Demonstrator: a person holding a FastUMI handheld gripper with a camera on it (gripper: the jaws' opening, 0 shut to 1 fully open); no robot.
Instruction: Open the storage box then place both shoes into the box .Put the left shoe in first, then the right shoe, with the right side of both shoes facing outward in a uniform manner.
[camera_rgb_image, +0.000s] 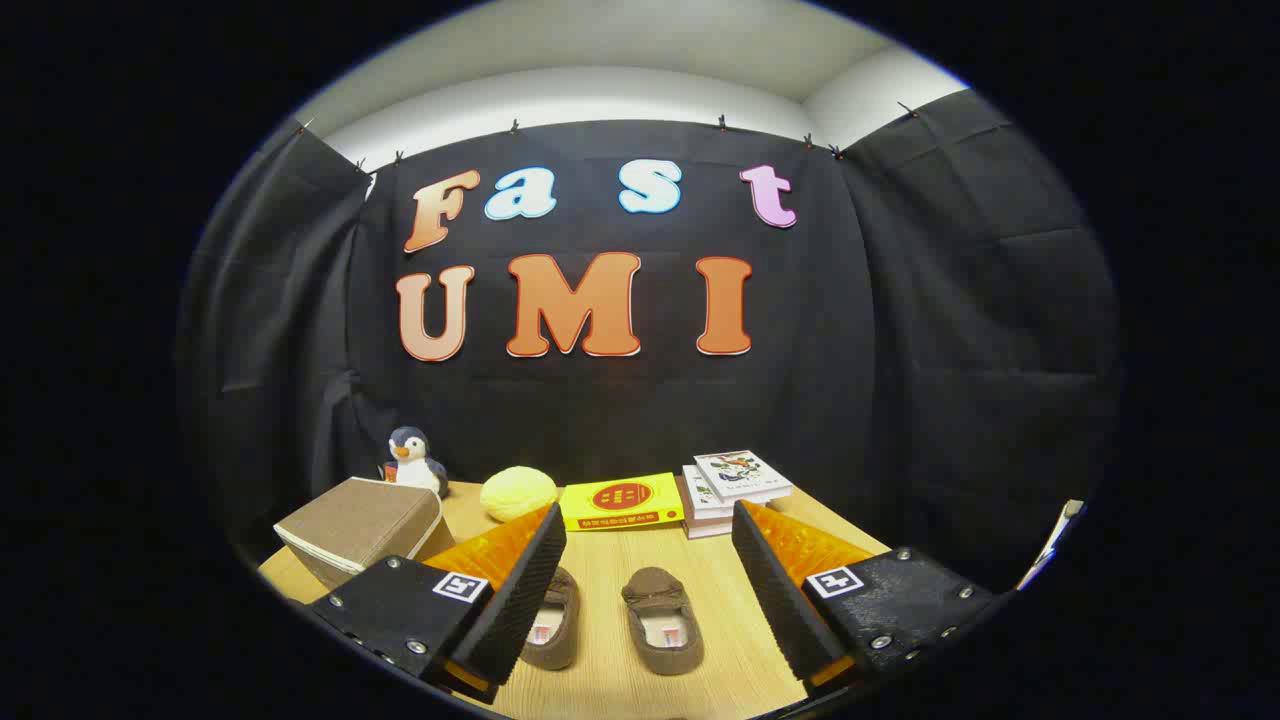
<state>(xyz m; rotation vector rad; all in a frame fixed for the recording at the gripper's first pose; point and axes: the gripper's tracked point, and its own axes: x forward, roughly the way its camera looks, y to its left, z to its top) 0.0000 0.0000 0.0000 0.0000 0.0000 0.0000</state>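
The gripper (650, 590) is spread wide and holds nothing. Between its fingers, two brown fuzzy shoes (662, 620) lie side by side on the wooden bench (610, 560), toes pointing away. The closed brown box (355, 525) sits beyond the left finger, beside a toy penguin (412, 462).

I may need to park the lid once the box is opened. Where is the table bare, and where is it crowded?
The hand-held gripper hangs open above the shoes. Bare wood lies between them and the yellow book, and right of the shoes. The back row is crowded: storage box, penguin, yellow ball, stacked books.
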